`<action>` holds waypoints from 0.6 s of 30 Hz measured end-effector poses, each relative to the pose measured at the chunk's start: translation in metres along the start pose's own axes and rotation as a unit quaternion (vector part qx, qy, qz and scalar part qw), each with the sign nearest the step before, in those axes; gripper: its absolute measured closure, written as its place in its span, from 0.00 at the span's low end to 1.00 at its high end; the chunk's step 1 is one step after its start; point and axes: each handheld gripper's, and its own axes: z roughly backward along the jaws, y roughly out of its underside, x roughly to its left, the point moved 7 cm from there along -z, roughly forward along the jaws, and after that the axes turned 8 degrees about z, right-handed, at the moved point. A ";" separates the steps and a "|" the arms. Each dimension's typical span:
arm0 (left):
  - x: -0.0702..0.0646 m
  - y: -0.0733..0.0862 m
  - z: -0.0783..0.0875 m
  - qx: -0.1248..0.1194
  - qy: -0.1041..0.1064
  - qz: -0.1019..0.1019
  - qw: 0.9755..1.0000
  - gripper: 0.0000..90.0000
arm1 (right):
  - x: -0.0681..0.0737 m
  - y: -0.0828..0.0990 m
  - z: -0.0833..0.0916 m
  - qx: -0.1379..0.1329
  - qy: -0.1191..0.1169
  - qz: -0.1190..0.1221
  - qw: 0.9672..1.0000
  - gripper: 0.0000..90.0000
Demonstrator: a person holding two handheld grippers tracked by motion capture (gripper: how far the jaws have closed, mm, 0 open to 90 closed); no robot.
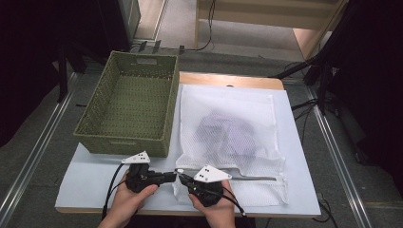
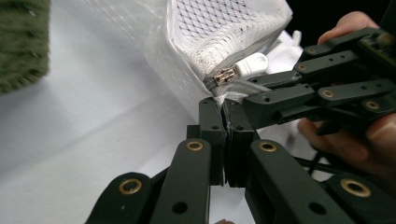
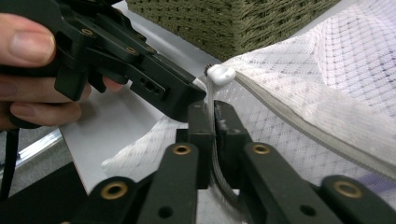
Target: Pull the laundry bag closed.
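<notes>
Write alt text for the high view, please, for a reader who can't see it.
Two hands hold the left gripper and right gripper shut on the near left corner of a white mesh laundry bag, by its zipper. The bag holds something dark and lies on a white table beside a green woven basket.

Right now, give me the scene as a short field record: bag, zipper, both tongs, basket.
bag: white mesh laundry bag flat on the white table, dark cloth inside
zipper: grey zipper along the near edge, white pull tab at its left end
left tongs: shut on bag edge by the pull
right tongs: shut on zipper tape
basket: green woven basket, left of bag
</notes>
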 end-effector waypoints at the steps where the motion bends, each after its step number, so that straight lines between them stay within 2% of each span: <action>1: 0.000 0.000 0.001 -0.002 -0.004 -0.006 1.000 0.99 | -0.001 0.000 0.001 0.000 0.000 -0.005 1.000 0.92; 4: -0.001 -0.001 0.003 -0.008 -0.020 -0.022 1.000 0.99 | -0.003 -0.005 0.005 -0.021 -0.006 -0.029 0.999 0.79; 7: -0.003 -0.001 0.002 -0.008 -0.036 -0.047 0.998 0.99 | -0.006 -0.012 0.012 -0.042 -0.013 -0.051 0.998 0.76; 10: -0.007 0.001 0.000 -0.004 -0.055 -0.076 0.996 0.99 | -0.009 -0.014 0.015 -0.051 -0.020 -0.071 0.996 0.76; 12: -0.011 0.002 -0.002 -0.003 -0.069 -0.100 0.993 0.99 | -0.009 -0.014 0.014 -0.049 -0.023 -0.081 0.995 0.79; 15: -0.014 0.002 -0.004 -0.004 -0.079 -0.120 0.990 0.99 | -0.010 -0.012 0.012 -0.041 -0.026 -0.094 0.994 0.84; 18: -0.016 0.003 -0.006 -0.004 -0.088 -0.132 0.987 0.99 | -0.008 -0.011 0.011 -0.039 -0.033 -0.095 0.994 0.90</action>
